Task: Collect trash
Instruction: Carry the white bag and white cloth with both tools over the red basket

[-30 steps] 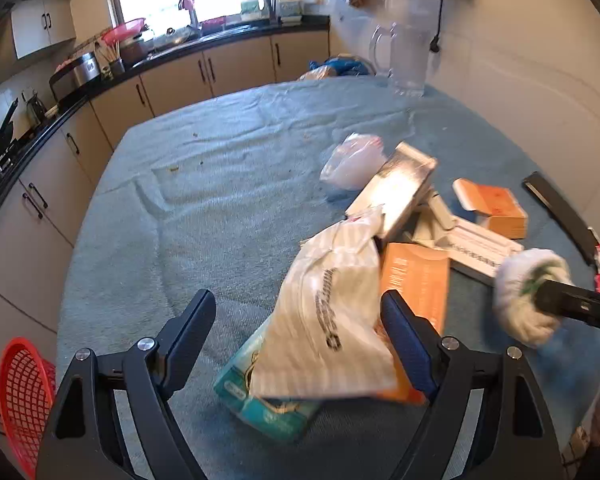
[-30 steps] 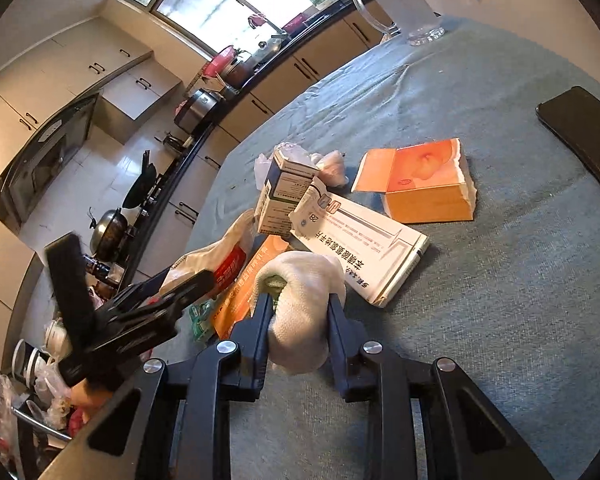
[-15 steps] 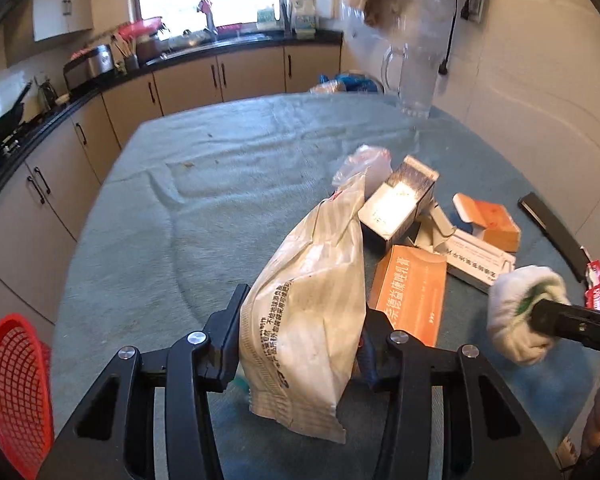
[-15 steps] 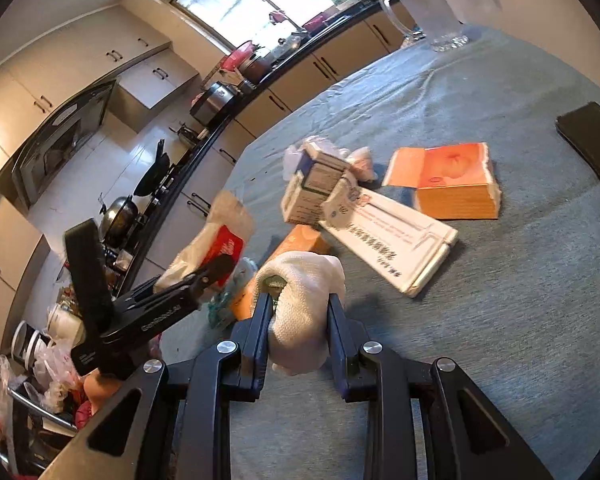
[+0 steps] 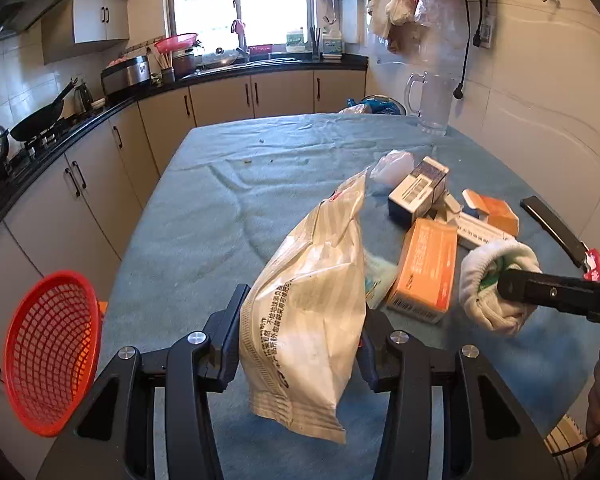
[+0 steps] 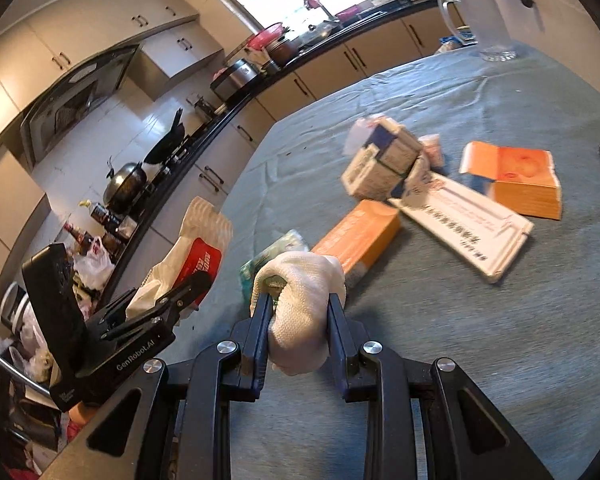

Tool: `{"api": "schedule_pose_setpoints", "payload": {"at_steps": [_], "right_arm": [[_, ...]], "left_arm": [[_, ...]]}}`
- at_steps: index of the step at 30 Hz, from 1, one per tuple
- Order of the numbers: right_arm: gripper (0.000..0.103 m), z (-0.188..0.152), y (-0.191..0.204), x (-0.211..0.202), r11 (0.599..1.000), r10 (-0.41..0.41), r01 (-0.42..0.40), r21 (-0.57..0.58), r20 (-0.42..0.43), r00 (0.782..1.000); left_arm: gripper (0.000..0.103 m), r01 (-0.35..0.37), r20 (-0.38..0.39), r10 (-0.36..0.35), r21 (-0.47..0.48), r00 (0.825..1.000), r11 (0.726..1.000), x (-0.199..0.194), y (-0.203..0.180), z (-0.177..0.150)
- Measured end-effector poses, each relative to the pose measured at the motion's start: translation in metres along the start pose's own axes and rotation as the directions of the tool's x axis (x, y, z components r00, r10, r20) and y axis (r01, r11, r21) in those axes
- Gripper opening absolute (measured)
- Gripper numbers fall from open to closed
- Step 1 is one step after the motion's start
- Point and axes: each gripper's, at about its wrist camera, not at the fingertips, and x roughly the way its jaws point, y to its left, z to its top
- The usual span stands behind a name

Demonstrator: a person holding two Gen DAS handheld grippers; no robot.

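My left gripper (image 5: 300,316) is shut on a cream striped snack bag (image 5: 312,304) and holds it above the blue tablecloth; the bag also shows in the right wrist view (image 6: 198,248). My right gripper (image 6: 298,308) is shut on a balled white sock (image 6: 304,304), seen at the right of the left wrist view (image 5: 496,280). On the table lie an orange box (image 5: 426,268), a blue-white carton (image 5: 418,192), a long white box (image 6: 460,220), an open orange box (image 6: 516,184) and a teal packet (image 6: 272,254).
A red mesh basket (image 5: 52,352) stands low beside the table's left edge. A clear jug (image 5: 432,104) stands at the far right corner. A black flat object (image 5: 552,228) lies by the right edge. Kitchen cabinets line the left and back.
My left gripper closed on the snack bag and lifted it off the table, tilting up and back. My right gripper, still holding the sock, rose slightly.
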Motion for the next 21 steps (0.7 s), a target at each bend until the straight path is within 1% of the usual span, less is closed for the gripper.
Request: {"api": "schedule_pose_setpoints", "payload": {"at_steps": [4,11,21], "right_arm": [[0.028,-0.002,0.013,0.009,1.0,-0.002,0.001,-0.024,-0.022,1.0],[0.028,-0.004,0.029,0.021,0.998,-0.009,0.006,-0.059,-0.049,0.999],[0.028,-0.005,0.051,0.031,0.994,-0.018,0.011,-0.105,-0.067,0.998]], "left_arm": [[0.046,-0.009,-0.008,0.009,-0.022,1.0,1.0,-0.002,0.011,-0.008],[0.046,-0.021,0.003,0.021,-0.054,1.0,0.998,-0.01,0.03,-0.017],[0.046,-0.031,0.018,0.033,-0.096,0.999,0.995,-0.02,0.052,-0.024]]}}
